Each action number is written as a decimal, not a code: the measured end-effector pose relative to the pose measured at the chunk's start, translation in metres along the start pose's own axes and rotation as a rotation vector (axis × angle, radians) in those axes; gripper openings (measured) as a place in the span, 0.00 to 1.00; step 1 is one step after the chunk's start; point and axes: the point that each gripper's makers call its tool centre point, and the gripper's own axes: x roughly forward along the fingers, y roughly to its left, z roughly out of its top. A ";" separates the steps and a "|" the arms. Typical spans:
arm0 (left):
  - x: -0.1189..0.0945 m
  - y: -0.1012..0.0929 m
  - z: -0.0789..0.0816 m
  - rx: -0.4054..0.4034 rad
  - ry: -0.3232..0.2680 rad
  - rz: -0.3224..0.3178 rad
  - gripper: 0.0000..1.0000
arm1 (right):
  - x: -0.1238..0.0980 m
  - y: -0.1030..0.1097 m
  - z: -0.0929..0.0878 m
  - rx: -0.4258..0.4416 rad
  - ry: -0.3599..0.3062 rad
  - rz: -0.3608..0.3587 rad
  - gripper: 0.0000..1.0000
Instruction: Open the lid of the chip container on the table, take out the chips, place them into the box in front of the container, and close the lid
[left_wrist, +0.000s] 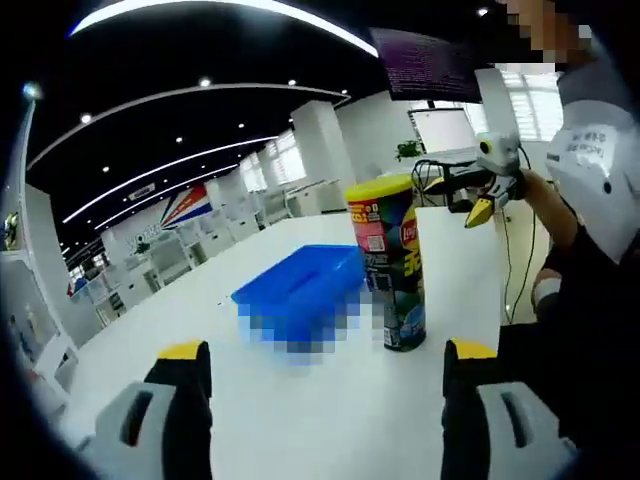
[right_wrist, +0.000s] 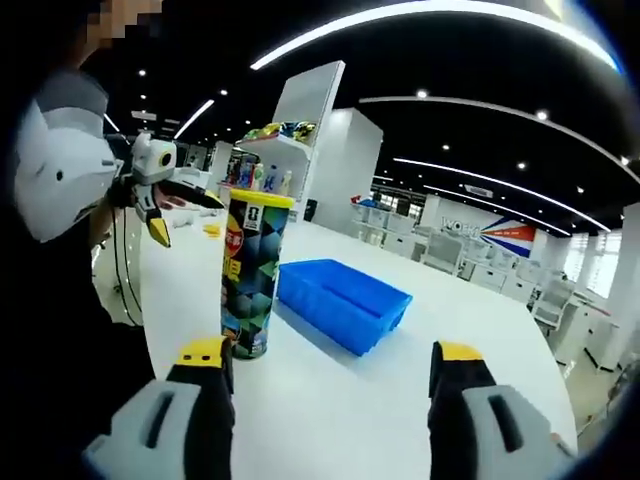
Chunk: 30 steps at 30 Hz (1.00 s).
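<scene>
Nothing is done yet; the chip container (left_wrist: 388, 262) stands ahead between the left gripper (left_wrist: 327, 372) jaws, yellow lid (left_wrist: 379, 188) on; blue box (right_wrist: 343, 301) beside it; right gripper (right_wrist: 330, 380) jaws spread wide too, holding nothing.

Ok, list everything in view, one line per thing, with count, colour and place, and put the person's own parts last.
chip container: 1, dark multicoloured tube with yellow lid on, upright on the table, beside the box.
box: 1, blue, open-topped, on the table next to the container.
table: 1, white, long, under both things.
shelf with colourful items: 1, white, behind the container in the right gripper view.
ceiling light strips: several, white, overhead.
left claw: 1, grey with yellow tips, jaws wide apart, held short of the container.
right claw: 1, grey with yellow tips, jaws wide apart, empty.
</scene>
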 end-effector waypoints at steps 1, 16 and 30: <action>0.000 0.000 0.000 0.000 0.000 0.001 0.96 | 0.000 0.000 0.000 -0.001 0.001 -0.002 0.74; -0.007 -0.009 0.026 -0.066 -0.174 -0.074 0.96 | -0.010 0.002 0.009 0.009 -0.031 0.009 0.74; 0.003 -0.014 0.048 -0.167 -0.401 -0.245 0.96 | -0.012 0.008 0.024 0.041 -0.089 0.068 0.74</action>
